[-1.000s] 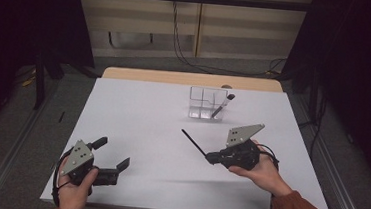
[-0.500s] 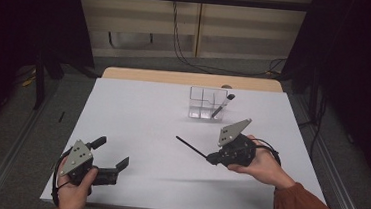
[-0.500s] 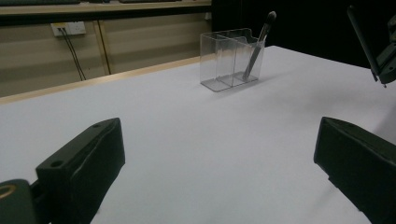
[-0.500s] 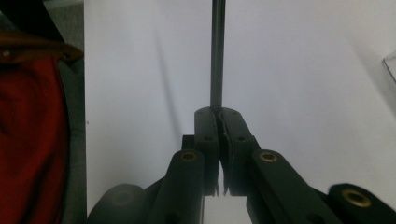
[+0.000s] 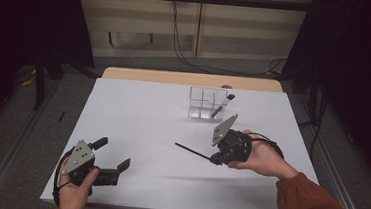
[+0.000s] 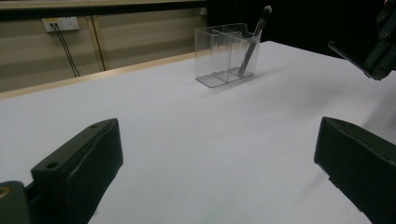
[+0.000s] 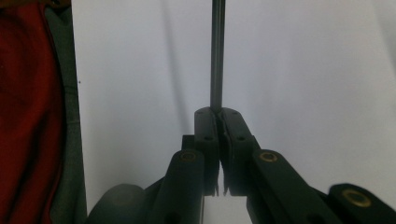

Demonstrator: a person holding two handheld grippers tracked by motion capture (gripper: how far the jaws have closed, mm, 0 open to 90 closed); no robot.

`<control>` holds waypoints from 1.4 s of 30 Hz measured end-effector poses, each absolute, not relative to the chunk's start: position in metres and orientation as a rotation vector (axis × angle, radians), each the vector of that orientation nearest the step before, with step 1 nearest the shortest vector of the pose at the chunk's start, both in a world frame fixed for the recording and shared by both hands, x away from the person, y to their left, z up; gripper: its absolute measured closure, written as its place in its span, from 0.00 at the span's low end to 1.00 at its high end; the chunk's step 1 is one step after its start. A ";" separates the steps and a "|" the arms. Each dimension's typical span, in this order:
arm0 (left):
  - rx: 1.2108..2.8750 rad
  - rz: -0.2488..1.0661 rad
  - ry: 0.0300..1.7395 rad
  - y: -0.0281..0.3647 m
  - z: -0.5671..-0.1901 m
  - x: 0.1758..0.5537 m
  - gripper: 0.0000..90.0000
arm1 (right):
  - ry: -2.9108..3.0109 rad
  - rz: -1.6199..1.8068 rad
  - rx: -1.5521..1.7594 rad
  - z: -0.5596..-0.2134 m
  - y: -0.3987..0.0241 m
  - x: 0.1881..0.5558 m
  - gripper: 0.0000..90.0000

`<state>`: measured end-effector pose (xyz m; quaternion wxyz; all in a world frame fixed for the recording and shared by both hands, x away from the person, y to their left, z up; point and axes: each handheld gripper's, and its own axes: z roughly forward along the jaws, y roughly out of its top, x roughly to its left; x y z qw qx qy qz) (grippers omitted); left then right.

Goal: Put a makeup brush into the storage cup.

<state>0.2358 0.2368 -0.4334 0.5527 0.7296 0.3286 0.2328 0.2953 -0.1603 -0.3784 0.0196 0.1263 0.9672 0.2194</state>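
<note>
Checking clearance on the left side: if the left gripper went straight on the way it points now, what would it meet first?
The left gripper points across bare white table, fingers open. Its own view puts the clear organizer, with a brush in it, far ahead and nearly in line; that looks likely first, though depth is unclear.

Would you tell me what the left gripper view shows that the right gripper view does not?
The left gripper view alone has the clear organiser with a brush leaning in it, and the left claw with jaws wide apart. The right gripper view alone has the right claw shut on a thin dark stick, beside a red sleeve. Both show the white table.
</note>
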 end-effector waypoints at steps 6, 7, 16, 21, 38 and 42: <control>1.724 0.550 0.777 0.236 -0.433 0.236 0.01 | 3.049 0.577 0.339 -0.380 -0.154 0.296 0.96; 1.723 0.550 0.777 0.237 -0.433 0.236 0.01 | 3.055 0.563 0.348 -0.379 -0.154 0.296 0.96; 1.713 0.565 0.763 0.236 -0.430 0.235 0.02 | 3.111 0.470 0.276 -0.386 -0.147 0.296 0.96; 1.700 0.558 0.776 0.236 -0.428 0.235 0.02 | 3.126 0.443 0.261 -0.388 -0.147 0.299 0.96; 1.727 0.527 0.704 0.217 -0.408 0.242 0.02 | 3.085 0.491 0.278 -0.379 -0.152 0.299 0.96; 1.751 0.498 0.662 0.205 -0.405 0.246 0.02 | 3.091 0.480 0.280 -0.381 -0.150 0.299 0.96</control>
